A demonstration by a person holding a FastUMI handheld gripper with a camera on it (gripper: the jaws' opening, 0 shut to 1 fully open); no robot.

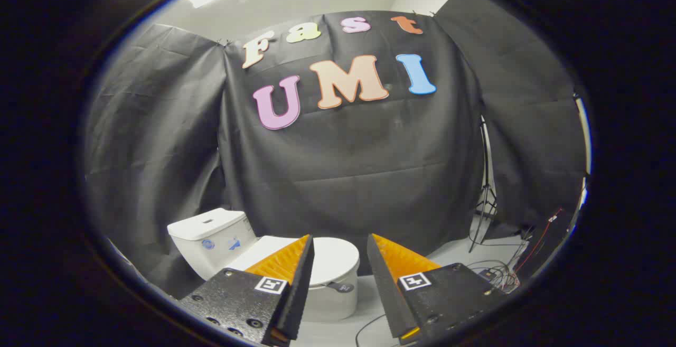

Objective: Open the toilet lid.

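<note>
A white toilet point(327, 294) stands on the floor against the black cloth wall, some way beyond my fingers. Its lid point(332, 260) lies flat and closed over the bowl, with a small dark tab point(338, 287) at its front edge. The white tank point(211, 236) rises behind it, to the left. My gripper point(340, 244) is open with nothing between its fingers. The left finger point(288, 265) overlaps the lid's left part in the view, and the right finger point(393, 262) sits to the right of the bowl.
A light stand point(485, 199) rises at the right against the cloth. A tangle of cables point(499, 275) lies on the pale floor near its foot. More pale floor point(449, 257) stretches to the right of the toilet.
</note>
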